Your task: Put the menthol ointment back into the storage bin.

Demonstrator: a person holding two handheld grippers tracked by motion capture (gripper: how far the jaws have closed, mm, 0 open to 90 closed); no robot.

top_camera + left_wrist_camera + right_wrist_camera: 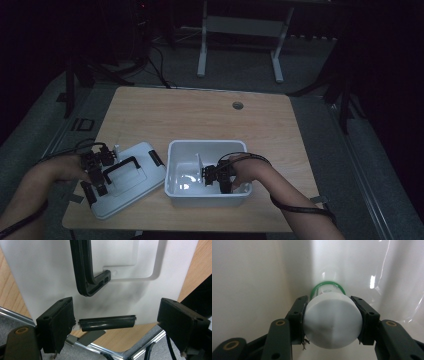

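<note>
Right hand-held gripper (333,322) pinches white-capped bottle (332,322) inside bin (172,150), bottle body hidden; left (117,322) spread over lid (45,270).

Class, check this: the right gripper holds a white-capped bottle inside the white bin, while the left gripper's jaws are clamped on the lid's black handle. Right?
Not quite. The left gripper is open, its jaws either side of the lid's black edge latch, as the left gripper view shows. The right gripper does hold the bottle inside the bin.

glossy white plastic bin (235,146), wooden table (200,115)
</note>
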